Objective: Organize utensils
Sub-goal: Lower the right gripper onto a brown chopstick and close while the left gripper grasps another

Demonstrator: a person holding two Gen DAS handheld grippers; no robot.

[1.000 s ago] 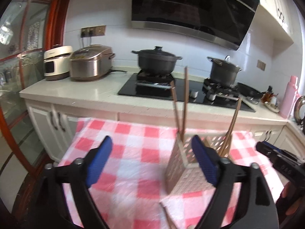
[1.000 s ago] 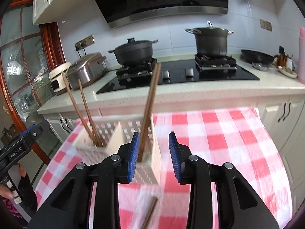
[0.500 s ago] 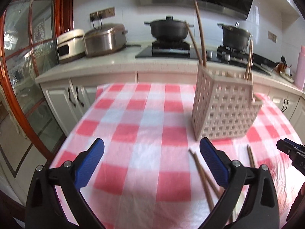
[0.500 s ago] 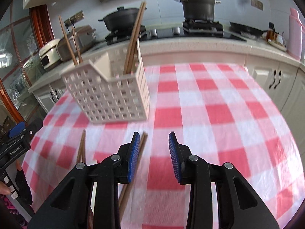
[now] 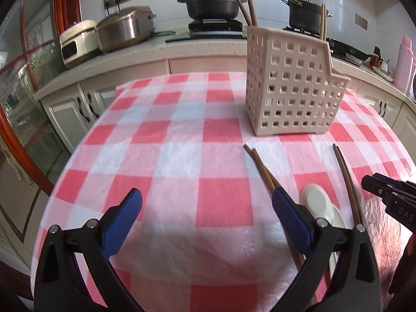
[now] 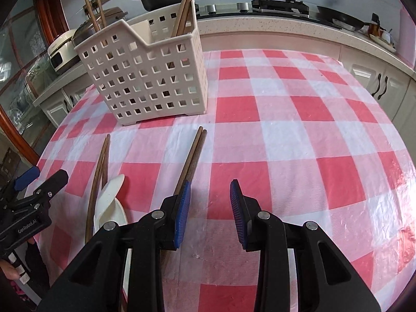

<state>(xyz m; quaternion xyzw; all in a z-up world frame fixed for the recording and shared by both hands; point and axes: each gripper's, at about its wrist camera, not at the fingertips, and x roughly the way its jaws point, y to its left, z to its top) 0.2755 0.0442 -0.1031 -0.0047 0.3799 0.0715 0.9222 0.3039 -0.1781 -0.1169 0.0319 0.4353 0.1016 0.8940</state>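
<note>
Partly done, by my read: beige perforated plastic caddy [image 6: 148, 75] far left on the checked surface [image 6: 299, 135] already holds some brown wooden chopsticks [image 6: 184, 7]. Left: two chopstick pairs [image 6: 192, 156] and white spoon [image 6: 109, 195] lying near. Left tongs [image 5: 205, 221] wide open, right tongs [image 6: 209, 213] partly open, both empty.

"GenRobot.AI" on left tongs [image 6: 24, 182] body; "DAS" on right tongs [image 5: 390, 195] body.

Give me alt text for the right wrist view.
The right gripper hangs open and empty over a checked tablecloth, with a chopstick pair by its left finger. Beyond stands a basket holding chopsticks; a white spoon lies left.
</note>
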